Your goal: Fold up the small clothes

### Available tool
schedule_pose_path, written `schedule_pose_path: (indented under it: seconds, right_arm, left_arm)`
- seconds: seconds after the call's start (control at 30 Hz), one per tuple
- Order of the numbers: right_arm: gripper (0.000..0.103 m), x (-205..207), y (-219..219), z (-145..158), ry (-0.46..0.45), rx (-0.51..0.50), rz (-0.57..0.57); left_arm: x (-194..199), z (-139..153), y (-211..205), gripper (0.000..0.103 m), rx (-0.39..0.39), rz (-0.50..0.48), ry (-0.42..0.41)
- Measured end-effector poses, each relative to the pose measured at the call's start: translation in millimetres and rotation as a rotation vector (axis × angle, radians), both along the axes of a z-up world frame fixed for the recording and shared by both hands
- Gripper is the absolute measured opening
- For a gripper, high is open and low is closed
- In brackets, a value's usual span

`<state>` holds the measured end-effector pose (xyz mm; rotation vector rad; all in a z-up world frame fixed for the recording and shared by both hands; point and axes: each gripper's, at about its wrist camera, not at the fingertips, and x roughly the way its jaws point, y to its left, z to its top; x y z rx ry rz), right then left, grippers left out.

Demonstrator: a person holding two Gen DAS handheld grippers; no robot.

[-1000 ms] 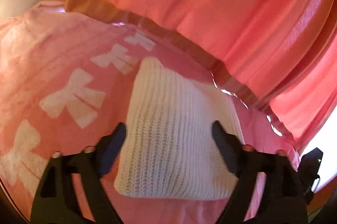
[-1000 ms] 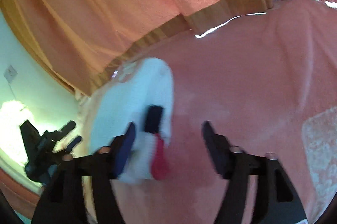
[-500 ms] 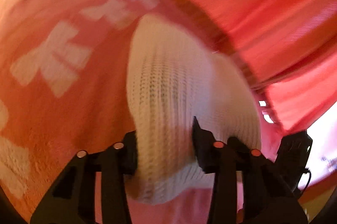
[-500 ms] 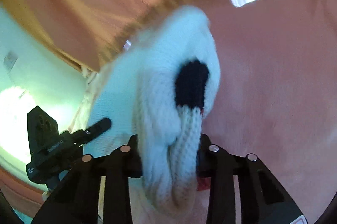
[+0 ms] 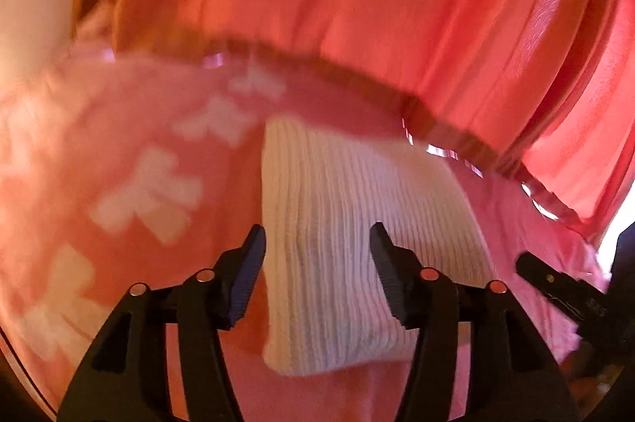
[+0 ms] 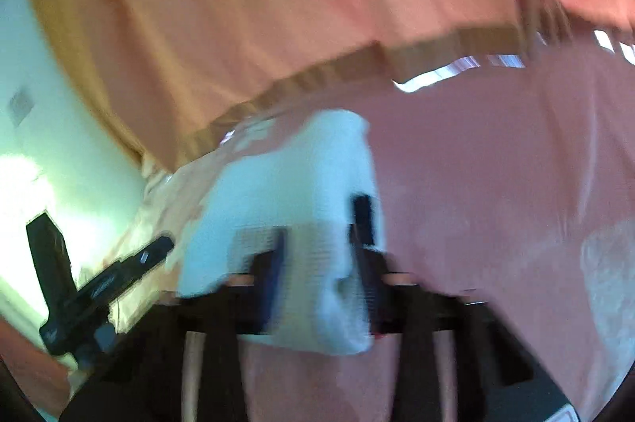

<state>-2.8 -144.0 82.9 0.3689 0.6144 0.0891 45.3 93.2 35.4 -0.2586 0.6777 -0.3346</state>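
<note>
Now our left gripper [image 5: 317,255] has just reopened off the white knit [image 5: 357,223]; right gripper [image 6: 317,255], blurred, just clamped its near edge for the next fold.

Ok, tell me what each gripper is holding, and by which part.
Right gripper is shut on the white knit garment at its near end, though blurred. Left gripper holds nothing: its jaws have just been opening over the garment.

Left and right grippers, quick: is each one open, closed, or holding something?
Left gripper: open, jaws just opening, astride the white knit garment without pinching it.
Right gripper: closed, apparently on a fold of that garment; view blurred.
</note>
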Motion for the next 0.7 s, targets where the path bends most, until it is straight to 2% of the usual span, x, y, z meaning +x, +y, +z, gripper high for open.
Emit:
schedule_pose_path:
  seconds: [0.03,0.1,0.13,0.17,0.2,0.27,0.33,0.4,0.47,0.53,0.6,0.67,0.7]
  right_arm:
    - [0.002,4,10,2,0.009,-0.027,0.03]
    - [0.0,14,22,-5,0.034,-0.075,0.069]
    - [0.0,26,26,-18,0.085,-0.111,0.068]
    - [0.0,39,27,-31,0.124,-0.13,0.061]
    - [0.0,54,23,-53,0.197,-0.153,0.05]
    - [0.0,55,18,-54,0.197,-0.112,0.044]
    - [0.0,41,24,-31,0.15,-0.126,0.038]
    - [0.0,28,30,-18,0.112,-0.164,0.03]
    - [0.0,29,32,-25,0.15,-0.213,0.025]
    - [0.0,43,31,-50,0.235,-0.241,0.032]
    - [0.0,38,34,-43,0.205,-0.239,0.023]
    - [0.001,19,39,-22,0.146,-0.221,0.007]
    - [0.004,8,40,-12,0.113,-0.211,-0.002]
  left_arm:
    - [1,3,-1,0.056,0.003,-0.004,-0.003]
    - [9,-4,-8,0.056,0.01,-0.025,0.044]
    - [15,-10,-14,0.056,0.029,-0.034,0.071]
    - [21,-17,-21,0.056,0.077,-0.035,0.1]
    - [26,-26,-29,0.058,0.157,-0.025,0.135]
    - [30,-36,-35,0.059,0.208,-0.025,0.165]
    - [26,-30,-30,0.058,0.182,-0.021,0.142]
    - [23,-30,-29,0.058,0.198,-0.016,0.134]
    - [21,-31,-31,0.058,0.21,-0.016,0.132]
    - [16,-27,-37,0.058,0.244,-0.016,0.11]
    - [9,-24,-42,0.058,0.291,-0.014,0.077]
    - [-7,-19,-49,0.065,0.35,-0.012,0.021]
    - [-12,-18,-51,0.075,0.364,-0.011,0.007]
